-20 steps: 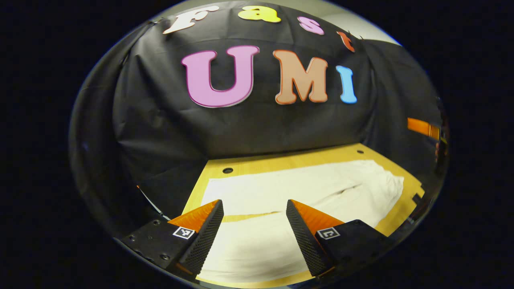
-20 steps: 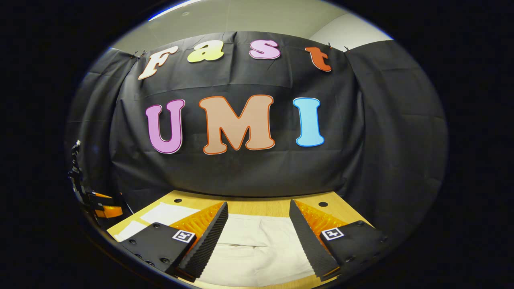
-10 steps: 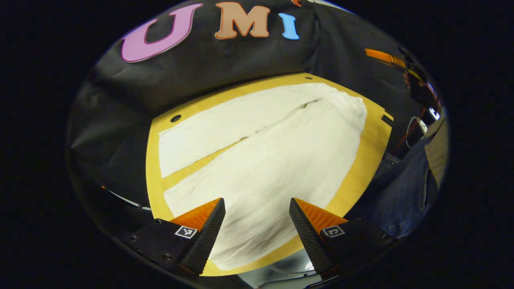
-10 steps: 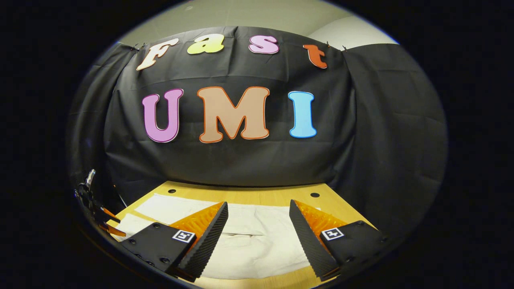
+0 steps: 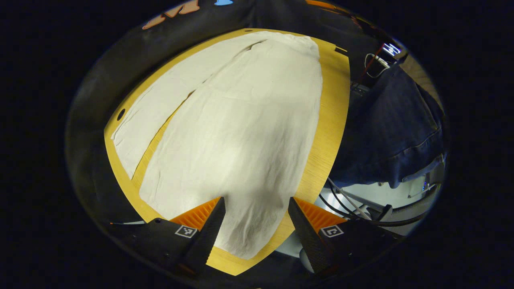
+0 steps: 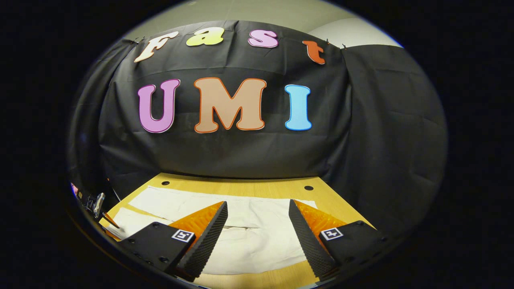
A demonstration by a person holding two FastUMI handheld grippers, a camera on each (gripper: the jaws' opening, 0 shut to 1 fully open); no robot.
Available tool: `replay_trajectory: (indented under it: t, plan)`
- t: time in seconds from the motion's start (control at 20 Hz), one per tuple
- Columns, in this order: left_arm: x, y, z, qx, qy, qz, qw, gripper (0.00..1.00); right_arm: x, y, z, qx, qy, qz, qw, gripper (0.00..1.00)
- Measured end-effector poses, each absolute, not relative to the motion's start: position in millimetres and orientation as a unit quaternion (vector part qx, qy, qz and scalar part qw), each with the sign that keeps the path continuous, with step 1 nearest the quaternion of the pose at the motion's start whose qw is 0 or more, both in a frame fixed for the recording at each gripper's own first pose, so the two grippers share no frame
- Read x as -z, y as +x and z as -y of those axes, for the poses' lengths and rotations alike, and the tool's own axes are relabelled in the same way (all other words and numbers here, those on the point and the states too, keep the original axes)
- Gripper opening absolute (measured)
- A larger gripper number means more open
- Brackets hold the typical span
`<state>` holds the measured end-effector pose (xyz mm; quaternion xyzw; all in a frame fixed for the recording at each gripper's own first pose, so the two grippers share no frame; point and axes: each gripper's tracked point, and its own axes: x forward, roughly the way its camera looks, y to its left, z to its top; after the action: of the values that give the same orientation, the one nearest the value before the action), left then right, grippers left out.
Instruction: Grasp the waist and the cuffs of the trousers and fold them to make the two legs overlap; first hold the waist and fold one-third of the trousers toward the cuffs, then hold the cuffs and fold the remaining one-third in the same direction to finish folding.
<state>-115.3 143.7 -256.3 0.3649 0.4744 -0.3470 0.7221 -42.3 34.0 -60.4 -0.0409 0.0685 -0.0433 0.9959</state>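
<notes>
Left hand-held gripper (image 5: 255, 208): released, jaws spread wide, nothing between them, poised above the near leg end of the trousers (image 5: 237, 132). No contact with the cloth can be confirmed.

Trousers: pale, spread flat on the wooden bench (image 5: 327, 124). In the left gripper view the two legs lie side by side, not overlapped, with a thin strip of bench visible between them; the waist lies at the far end.

Beside the bench edge in that view: a person's dark denim garment (image 5: 391, 132) and some black cables (image 5: 353, 208).

Right hand-held gripper (image 6: 257, 210): released, jaws apart, empty, held above the trousers (image 6: 249, 237), with a strip of bare bench (image 6: 257, 188) beyond.
</notes>
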Motion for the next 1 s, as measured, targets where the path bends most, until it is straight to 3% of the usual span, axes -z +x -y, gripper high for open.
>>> replay_trajectory:
  t: [0.45,0.75,0.95,1.0]
  plan:
    - [283.3,-127.3,-150.9,0.369,0.419,-0.511,0.654,0.94,70.6,-30.6,-24.7,0.047,-0.061,-0.085,0.993,0.99]
    - [286.5,-125.8,-151.3,0.373,0.427,-0.515,0.642,0.93,84.6,-21.2,-19.6,0.031,-0.069,-0.101,0.992,0.98]
    - [285.0,-113.7,-150.6,0.364,0.423,-0.519,0.648,0.76,101.9,-11.8,-18.9,-0.006,-0.089,-0.127,0.988,0.98]
    - [281.6,-110.4,-151.4,0.357,0.422,-0.523,0.649,0.63,105.3,-9.9,-19.2,-0.016,-0.098,-0.132,0.986,0.98]
